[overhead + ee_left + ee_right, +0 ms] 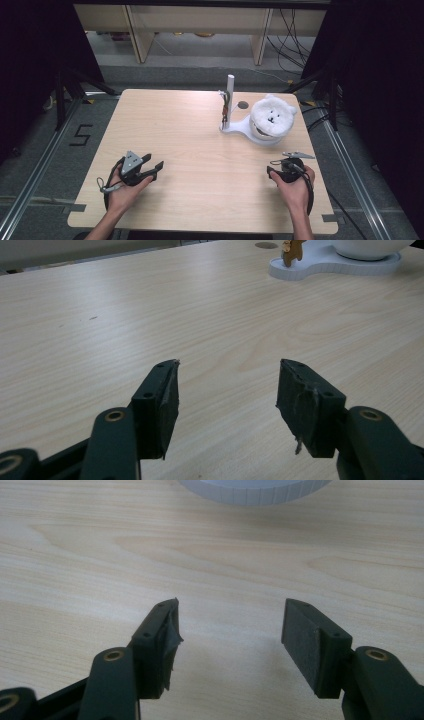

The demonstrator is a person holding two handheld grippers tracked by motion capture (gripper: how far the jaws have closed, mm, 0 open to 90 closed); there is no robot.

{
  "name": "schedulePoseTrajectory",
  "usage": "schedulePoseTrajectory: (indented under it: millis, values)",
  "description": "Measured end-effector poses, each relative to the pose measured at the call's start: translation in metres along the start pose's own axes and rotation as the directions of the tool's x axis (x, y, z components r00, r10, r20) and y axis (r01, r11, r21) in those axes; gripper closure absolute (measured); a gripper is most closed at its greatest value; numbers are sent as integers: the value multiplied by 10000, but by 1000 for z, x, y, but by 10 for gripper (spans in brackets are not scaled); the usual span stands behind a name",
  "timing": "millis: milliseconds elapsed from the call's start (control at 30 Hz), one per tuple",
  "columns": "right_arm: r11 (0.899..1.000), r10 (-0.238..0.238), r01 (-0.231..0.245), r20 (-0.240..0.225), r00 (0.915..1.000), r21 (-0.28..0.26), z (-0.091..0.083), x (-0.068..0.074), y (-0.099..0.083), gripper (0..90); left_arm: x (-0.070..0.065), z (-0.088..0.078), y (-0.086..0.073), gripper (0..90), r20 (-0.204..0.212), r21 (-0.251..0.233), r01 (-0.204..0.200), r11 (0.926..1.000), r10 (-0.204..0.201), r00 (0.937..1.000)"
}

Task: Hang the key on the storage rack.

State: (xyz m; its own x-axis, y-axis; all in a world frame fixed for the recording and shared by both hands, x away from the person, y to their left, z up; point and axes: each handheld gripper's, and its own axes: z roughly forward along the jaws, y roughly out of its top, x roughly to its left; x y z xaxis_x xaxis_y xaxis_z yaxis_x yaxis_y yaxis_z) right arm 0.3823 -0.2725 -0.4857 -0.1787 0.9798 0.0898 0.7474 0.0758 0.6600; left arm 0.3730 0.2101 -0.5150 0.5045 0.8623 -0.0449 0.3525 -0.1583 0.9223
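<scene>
A white plush bear head [272, 116] sits on a white stand [239, 128] at the table's far right; the stand carries an upright white post [230, 90] with a small brown figure [225, 108] hanging beside it. My left gripper [153, 166] rests open at the near left of the table, its jaws wide apart over bare wood [227, 382]. My right gripper [278, 167] is held open at the near right, just short of the stand's rim [255, 492], nothing between its pads [227, 625]. The stand's base [330, 262] and the brown figure [292, 251] appear far off in the left gripper view.
The light wooden table [190, 150] has a small round dark hole [243, 105] near the post. Beyond the far edge stand wooden furniture legs [137, 35] and loose cables [292, 37] on the floor. Black tripod legs [70, 85] flank both sides.
</scene>
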Motion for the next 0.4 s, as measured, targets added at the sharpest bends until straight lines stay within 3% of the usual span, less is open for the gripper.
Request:
schedulePoseTrajectory:
  millis: [67,133,167,400]
  values:
    - [9998,206,-206,15,9998,10,1,3,0,411,0,1,-7,397,21,59,34,10000,-34,10000]
    - [10000,84,-84,-74,9999,1,1,2,0,411,0,1,-8,391,52,118,37,9999,-38,10000]
    - [9997,-238,239,-204,9995,75,-2,-1,0,411,0,0,-8,389,21,66,20,10000,-20,10000]
    - [10000,-20,20,-45,10000,-14,-1,-1,-1,411,-2,1,-8,372,-41,42,-184,9998,184,9998]
